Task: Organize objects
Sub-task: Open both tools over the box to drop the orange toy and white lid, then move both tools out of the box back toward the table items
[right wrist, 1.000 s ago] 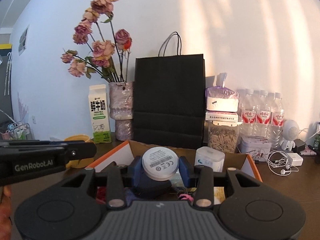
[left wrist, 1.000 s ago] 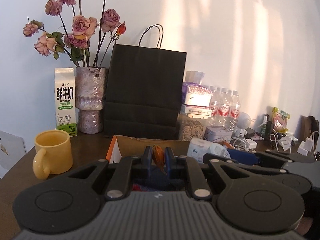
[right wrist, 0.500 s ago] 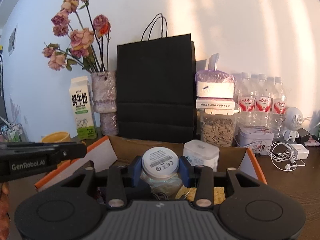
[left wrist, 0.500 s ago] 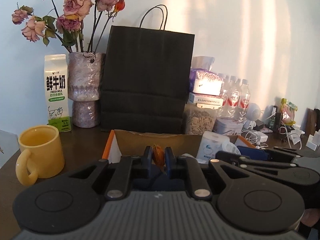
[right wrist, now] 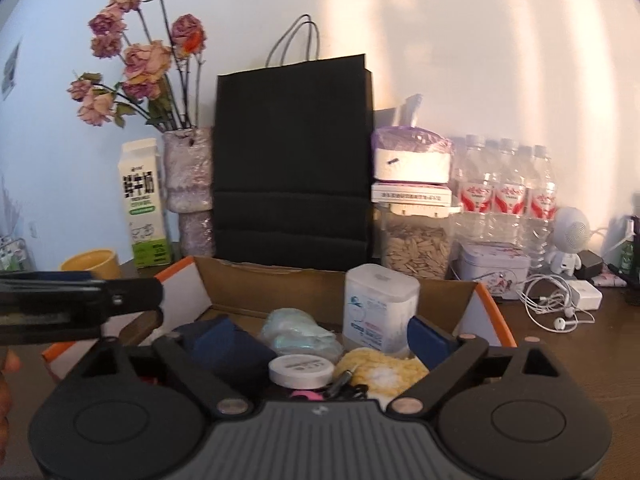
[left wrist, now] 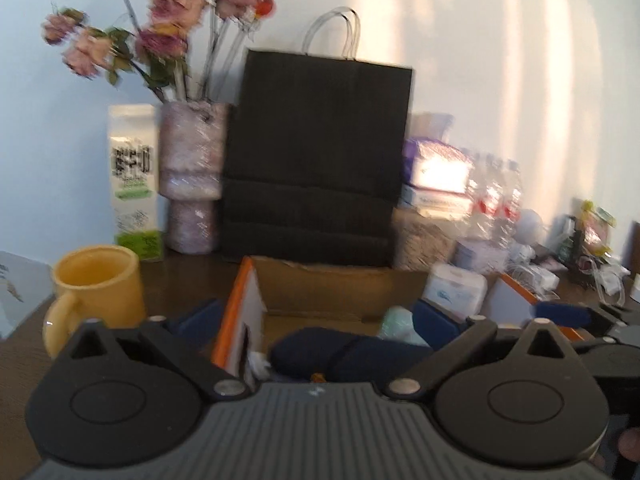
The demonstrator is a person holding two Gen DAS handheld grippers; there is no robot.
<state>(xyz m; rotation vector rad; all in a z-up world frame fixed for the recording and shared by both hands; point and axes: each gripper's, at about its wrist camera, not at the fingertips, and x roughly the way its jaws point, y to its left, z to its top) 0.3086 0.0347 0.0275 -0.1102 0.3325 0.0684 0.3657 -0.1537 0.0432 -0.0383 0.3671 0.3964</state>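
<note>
An open cardboard box [left wrist: 340,280] with orange-edged flaps stands on the dark table, directly under both grippers. My left gripper [left wrist: 318,320] is over it with its jaws opening wide and nothing between the pads. Below it lie a dark navy pouch [left wrist: 344,356] and a small orange thing [left wrist: 318,378]. My right gripper [right wrist: 326,336] also has its jaws opening, with nothing gripped. The white round tin [right wrist: 301,369] lies loose in the box [right wrist: 280,276] beneath it, beside a yellow cloth [right wrist: 380,368], a pale teal packet [right wrist: 296,332] and a white tub [right wrist: 380,308].
A black paper bag [right wrist: 292,160] stands behind the box. To its left are a vase of dried roses [right wrist: 190,176], a milk carton [right wrist: 144,208] and a yellow mug [left wrist: 98,288]. A seed jar [right wrist: 414,244], water bottles [right wrist: 508,196], a tin [right wrist: 494,264] and earphones [right wrist: 556,308] crowd the right.
Both grippers have gone from shut to wide open. The orange thing has dropped out of the left jaws, and the white round tin has dropped from the right jaws into the box.
</note>
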